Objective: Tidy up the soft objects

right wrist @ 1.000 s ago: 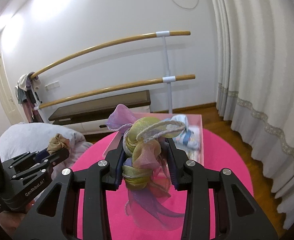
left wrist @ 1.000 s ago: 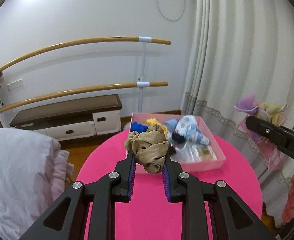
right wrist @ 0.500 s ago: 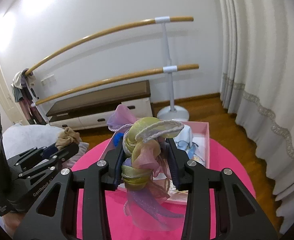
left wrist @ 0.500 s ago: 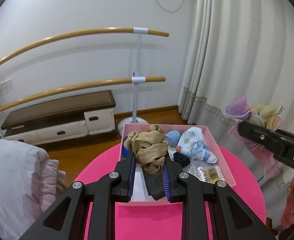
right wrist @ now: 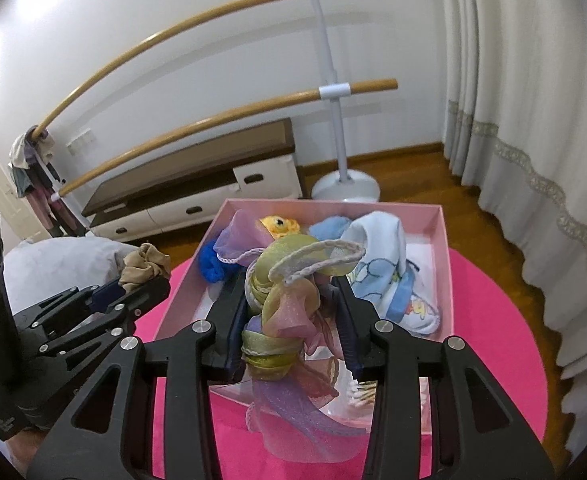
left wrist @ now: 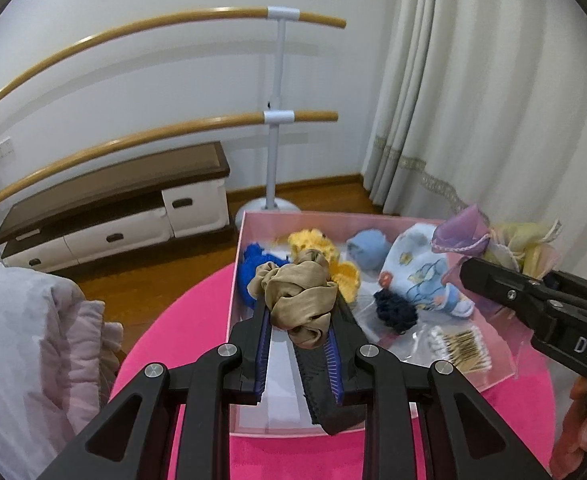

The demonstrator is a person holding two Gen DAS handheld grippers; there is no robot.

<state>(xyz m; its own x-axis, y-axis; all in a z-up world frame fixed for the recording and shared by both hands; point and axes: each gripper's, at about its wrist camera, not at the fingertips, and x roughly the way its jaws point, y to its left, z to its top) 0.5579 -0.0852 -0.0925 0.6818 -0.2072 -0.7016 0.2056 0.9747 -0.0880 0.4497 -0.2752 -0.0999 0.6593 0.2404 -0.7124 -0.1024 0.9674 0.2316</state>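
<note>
Scrunchies are the load here: a tan scrunchie in the left gripper and a pastel organza scrunchie in the right gripper. Both hang over the pink box, which sits on the round pink tabletop toward its far edge.

By the look of it the sorting is well along. The box already holds a blue scrunchie and a yellow one at its far left corner, a light blue roll and a printed cloth toward the far right, a navy scrunchie near the middle, and a clear bag of cotton swabs along the right wall. No loose soft item shows on the bare tabletop in either view. What seems left is to let go of the two carried pieces inside the box.

The left fingers are drawn nearly together and pinch the tan scrunchie near their tips, above the left half of the box; it touches nothing below. The right fingers stand a little wider, pressed against both sides of the organza scrunchie, whose long tails drape down over the near wall of the box. Neither piece has been released yet.
</note>
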